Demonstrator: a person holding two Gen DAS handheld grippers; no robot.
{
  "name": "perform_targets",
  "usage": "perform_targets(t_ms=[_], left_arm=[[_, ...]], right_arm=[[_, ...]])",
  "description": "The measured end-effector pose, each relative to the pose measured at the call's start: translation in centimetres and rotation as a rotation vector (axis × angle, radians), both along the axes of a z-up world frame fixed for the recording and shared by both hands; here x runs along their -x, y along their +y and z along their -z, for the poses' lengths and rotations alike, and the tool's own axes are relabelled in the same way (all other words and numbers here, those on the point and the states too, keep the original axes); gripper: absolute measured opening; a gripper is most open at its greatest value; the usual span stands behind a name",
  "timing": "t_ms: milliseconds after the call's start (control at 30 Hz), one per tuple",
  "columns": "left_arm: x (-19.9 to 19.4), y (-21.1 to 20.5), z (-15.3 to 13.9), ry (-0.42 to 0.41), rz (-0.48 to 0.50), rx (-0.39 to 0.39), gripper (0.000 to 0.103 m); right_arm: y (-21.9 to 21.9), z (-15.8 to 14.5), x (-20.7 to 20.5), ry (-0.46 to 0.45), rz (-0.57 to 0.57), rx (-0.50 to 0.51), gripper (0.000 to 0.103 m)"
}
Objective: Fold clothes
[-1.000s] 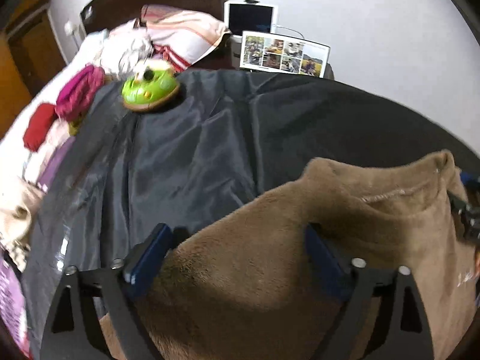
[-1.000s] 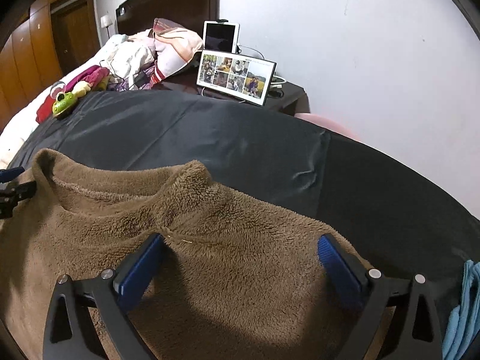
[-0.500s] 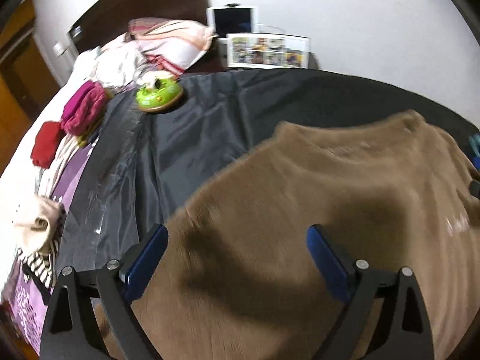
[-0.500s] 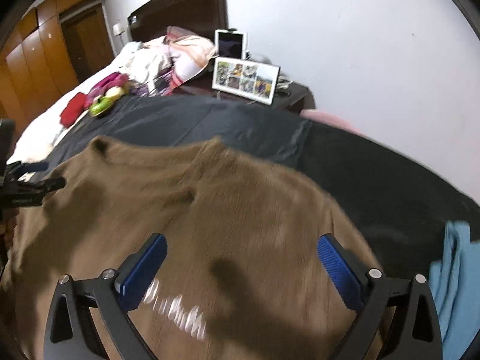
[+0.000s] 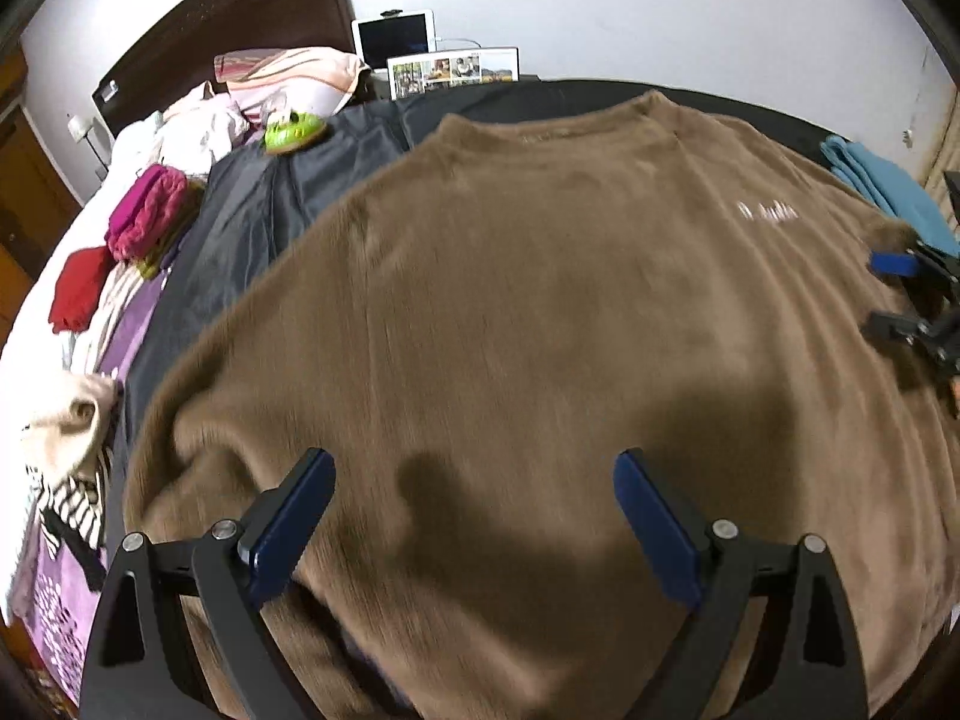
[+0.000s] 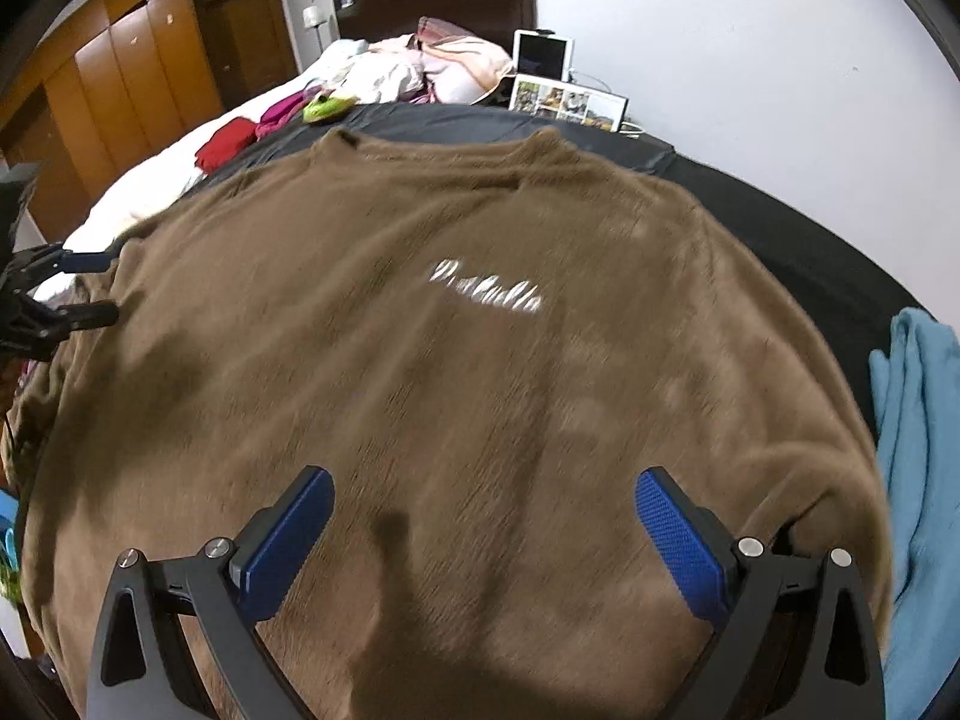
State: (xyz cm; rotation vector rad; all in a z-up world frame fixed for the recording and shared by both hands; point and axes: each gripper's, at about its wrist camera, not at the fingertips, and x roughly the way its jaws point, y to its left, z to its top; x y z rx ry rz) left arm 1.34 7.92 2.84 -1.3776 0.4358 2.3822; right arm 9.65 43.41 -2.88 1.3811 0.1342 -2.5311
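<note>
Surface: you work over a bed (image 5: 252,204) covered by a dark sheet (image 6: 798,252); the sheet reaches the far edge and the right side of the bed.
Room: a white wall (image 6: 750,60) is behind the bed, a dark headboard (image 5: 228,12) at the far left corner, and wooden wardrobe doors (image 6: 120,78) along the left side.
Bedside: a photo frame (image 5: 453,69) and a tablet (image 5: 396,36) stand just past the far edge of the bed.
Task thing: the brown fleece sweater (image 5: 540,330) lies spread flat in the middle of the sheet, neckline toward the far edge, white lettering (image 6: 486,291) on the chest.
Left gripper (image 5: 474,516): you hold it over the near hem; its jaws are wide apart and hold nothing.
Right gripper (image 6: 483,525): also over the near hem, jaws wide apart, holding nothing.
Other clothes: a blue garment (image 6: 918,420) lies at the right edge, touching the sweater; a red cloth (image 5: 78,288) and a pink cloth (image 5: 147,213) lie along the left edge.
Toy: a green toy (image 5: 294,132) sits near the far left corner, beside the pillows (image 5: 288,75).
Containers: you have none in view.
</note>
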Motion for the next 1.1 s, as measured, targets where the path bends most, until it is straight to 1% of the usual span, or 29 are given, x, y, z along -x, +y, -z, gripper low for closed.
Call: perform_targets(t_ms=[100,233,333,400,467,600,700,933,1033,1100], left_arm=[[-2.0,-0.9,0.8,-0.006,-0.007,-0.003,0.096],[-2.7,-2.3,2.6,-0.005,-0.052,0.028,0.096],[-2.6,-4.3,3.5,-0.012,-0.109,-0.016,0.097],[-2.4,-5.4,3.8,-0.007,-0.138,-0.04,0.097],[-2.6,-6.0,4.0,0.016,-0.127,-0.043,0.099],[-2.5,-6.8,4.2,0.046,-0.113,-0.052,0.102],[-1.8,-7.2,4.3,0.06,-0.099,-0.039,0.103],[0.3,-9.7,4.3,0.067,-0.096,-0.015,0.103],[0.9,-10.0,4.3,0.061,-0.102,-0.007,0.103],[1.0,-9.8,4.2,0.067,-0.1,0.014,0.103]], right_arm=[[-0.4,0.4,-0.8,0.002,-0.012,-0.009,0.102],[-0.4,1.2,-1.1,-0.019,-0.009,-0.026,0.102],[-0.1,2.0,-1.2,-0.048,-0.007,-0.042,0.102],[-0.1,2.1,-1.5,-0.046,-0.018,-0.062,0.102],[-0.2,2.2,-1.6,-0.048,-0.031,-0.085,0.102],[0.0,2.1,-2.2,-0.051,-0.033,-0.082,0.102],[0.2,2.1,-2.7,-0.051,-0.029,-0.081,0.102],[0.0,1.9,-3.4,-0.035,0.021,-0.077,0.102],[0.0,1.6,-3.4,-0.03,0.02,-0.068,0.102],[0.5,1.4,-3.5,-0.027,0.022,-0.041,0.102]])
